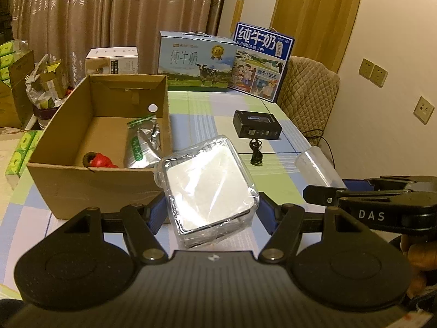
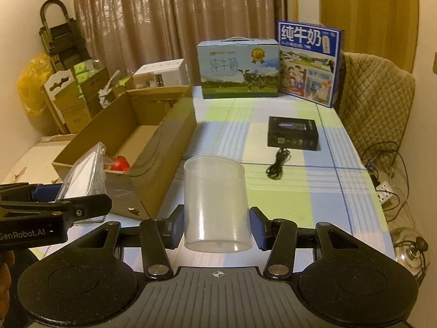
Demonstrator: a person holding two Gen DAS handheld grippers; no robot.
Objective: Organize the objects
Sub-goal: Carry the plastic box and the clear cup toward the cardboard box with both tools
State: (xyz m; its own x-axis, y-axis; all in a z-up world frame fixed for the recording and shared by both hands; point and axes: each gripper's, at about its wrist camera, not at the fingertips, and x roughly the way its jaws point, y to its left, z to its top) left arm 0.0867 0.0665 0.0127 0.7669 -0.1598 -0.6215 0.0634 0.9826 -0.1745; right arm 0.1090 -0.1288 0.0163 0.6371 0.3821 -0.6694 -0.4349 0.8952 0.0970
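Left gripper (image 1: 210, 207) clamped on plastic-wrapped white pack (image 1: 207, 188), held above bench (image 1: 245, 101) just beside cardboard box's (image 1: 95, 188) near corner. Right gripper (image 2: 217, 227) clamped on clear plastic cup (image 2: 215, 205), upright, lifted over checked cloth. Black box (image 2: 293, 134) and coiled cable (image 2: 277, 165) lying farther back.

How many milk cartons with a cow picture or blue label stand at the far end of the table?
2. The pale blue milk carton with a handle stands at the table's far edge; the dark blue milk carton stands right beside it. Others may be hidden.
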